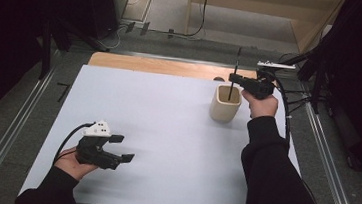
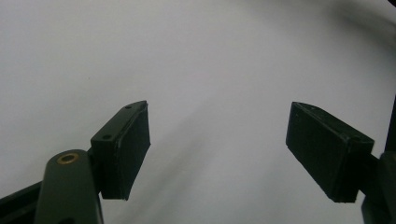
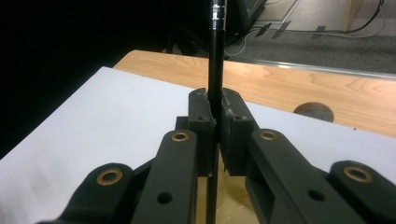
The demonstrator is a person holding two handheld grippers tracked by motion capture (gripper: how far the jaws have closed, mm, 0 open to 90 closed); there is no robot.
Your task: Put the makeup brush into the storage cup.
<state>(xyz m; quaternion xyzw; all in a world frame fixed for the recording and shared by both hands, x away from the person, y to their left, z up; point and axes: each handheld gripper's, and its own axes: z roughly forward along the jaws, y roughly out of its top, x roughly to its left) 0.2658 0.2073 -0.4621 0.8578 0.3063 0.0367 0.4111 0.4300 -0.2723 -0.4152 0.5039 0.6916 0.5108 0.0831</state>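
Colours only: left tongs [image 1: 123, 148] were matte black with a white-grey top plate; right tongs [image 1: 235, 78] were black too, with brass-coloured pivot bushings. Thin rod [image 1: 233, 77] was black with a silver band near the top. Cup [image 1: 225, 104] was plain cream, no pattern, yellowish inside. Tabletop [image 1: 156, 130] was a flat white sheet over light wood grain at the far edge. Sleeves [image 1: 273, 171] were black. Floor [image 1: 12, 116] was grey.
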